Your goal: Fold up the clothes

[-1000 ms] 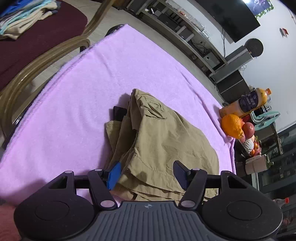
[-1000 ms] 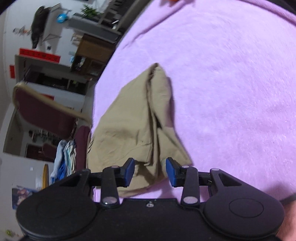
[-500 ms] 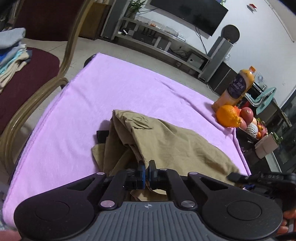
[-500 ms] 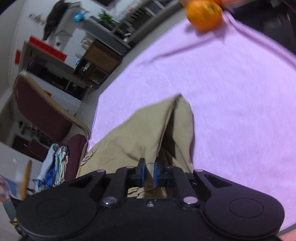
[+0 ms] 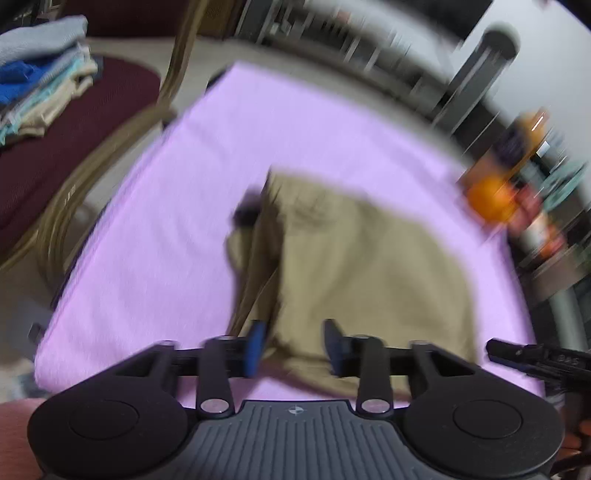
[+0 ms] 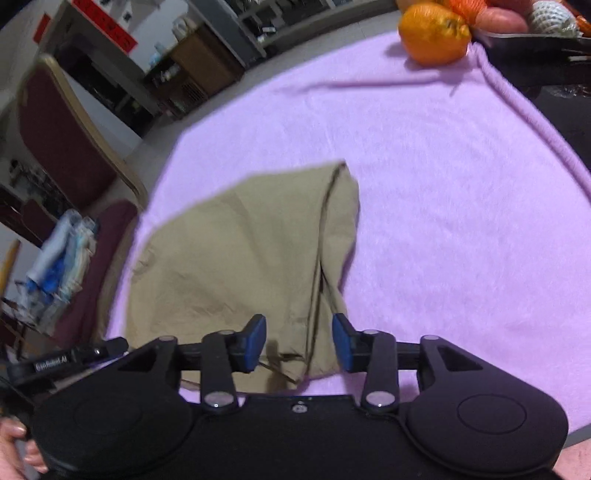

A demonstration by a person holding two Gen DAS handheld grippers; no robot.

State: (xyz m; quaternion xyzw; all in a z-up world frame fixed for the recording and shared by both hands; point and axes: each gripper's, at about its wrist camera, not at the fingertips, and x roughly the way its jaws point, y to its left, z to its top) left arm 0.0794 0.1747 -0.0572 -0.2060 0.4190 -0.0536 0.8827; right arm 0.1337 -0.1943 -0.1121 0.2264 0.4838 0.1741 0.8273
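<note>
We see a khaki garment (image 6: pixel 236 258) lying folded over on a lilac blanket (image 6: pixel 443 221) that covers the table; in the left wrist view the same khaki garment (image 5: pixel 354 266) is blurred, with bunched layers along its left side and a small dark thing at its far left corner that we cannot identify. The garment sits near the blanket's near edge, closer to its left side than to its right in the right wrist view.

Our left gripper (image 5: pixel 293 345) stands with its blue pads apart, just over the garment's near hem, and nothing is between them. Our right gripper (image 6: pixel 299 343) is likewise spread wide, its pads on either side of a vertical crease at the garment's near right corner, holding nothing; whether the pads touch the cloth we cannot tell.

At the blanket's far right corner rests an orange (image 6: pixel 432 33), beside more fruit in netting. Off the blanket's left edge stands a chair (image 5: pixel 74 147) with a dark red seat, and on it a stack of folded clothes (image 5: pixel 37 81). A hand (image 6: pixel 14 443) shows at the lower left edge of the right wrist view.
</note>
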